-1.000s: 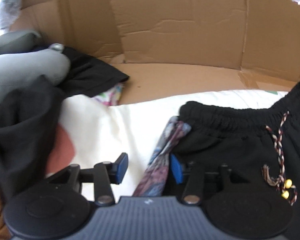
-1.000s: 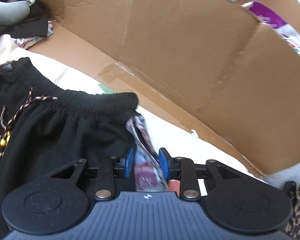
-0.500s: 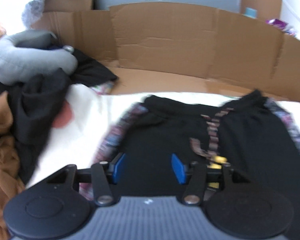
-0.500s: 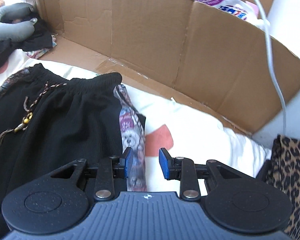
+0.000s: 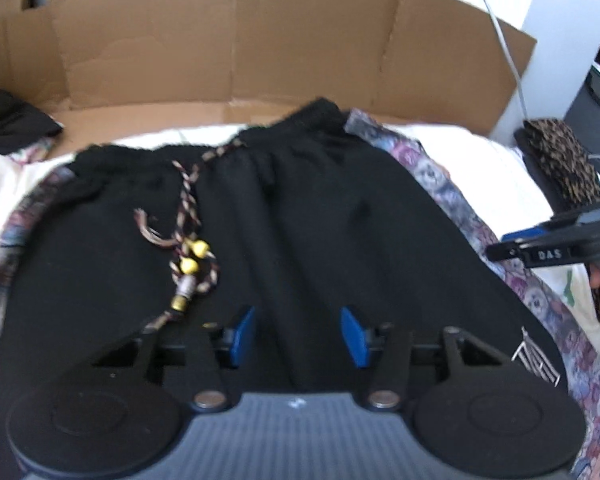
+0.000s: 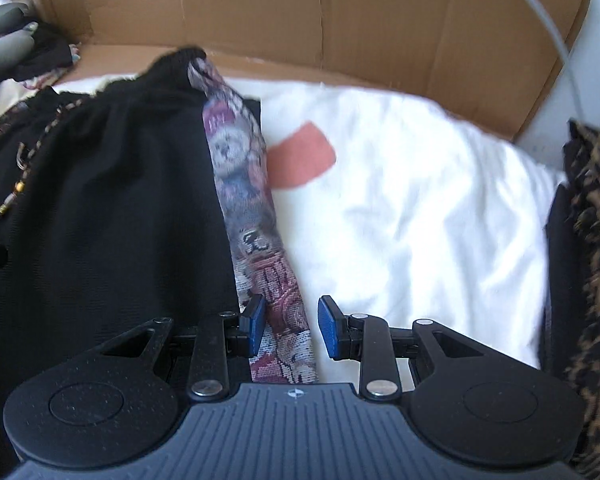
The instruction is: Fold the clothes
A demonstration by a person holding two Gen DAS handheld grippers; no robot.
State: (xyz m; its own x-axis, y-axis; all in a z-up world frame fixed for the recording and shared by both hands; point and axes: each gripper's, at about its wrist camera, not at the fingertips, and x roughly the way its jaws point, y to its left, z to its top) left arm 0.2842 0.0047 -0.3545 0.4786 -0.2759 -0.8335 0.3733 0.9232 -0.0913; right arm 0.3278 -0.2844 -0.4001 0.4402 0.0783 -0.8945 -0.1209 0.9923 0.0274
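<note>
Black shorts (image 5: pixel 308 232) with patterned teddy-bear side stripes and a braided, beaded drawstring (image 5: pixel 186 240) lie flat on a white sheet, waistband toward the cardboard. My left gripper (image 5: pixel 298 336) hovers open over the middle of the shorts, nothing between its blue pads. My right gripper (image 6: pixel 290 330) is open too, its pads straddling the right side stripe (image 6: pixel 256 240) of the shorts (image 6: pixel 100 220) without closing on it. In the left wrist view the right gripper (image 5: pixel 540 246) shows from the side at the shorts' right edge, held by a hand.
A cardboard wall (image 5: pixel 260 40) rings the back of the white sheet (image 6: pixel 420 208). A leopard-print garment (image 6: pixel 592 260) lies at the right edge. Dark clothes (image 5: pixel 12 128) and a grey cushion (image 6: pixel 4 36) are piled at the far left. A white cable (image 5: pixel 504 44) hangs at back right.
Both grippers have pulled back and away from the waistband corners, so the whole shorts now show spread flat. The right gripper's pads stand wider apart than before.
</note>
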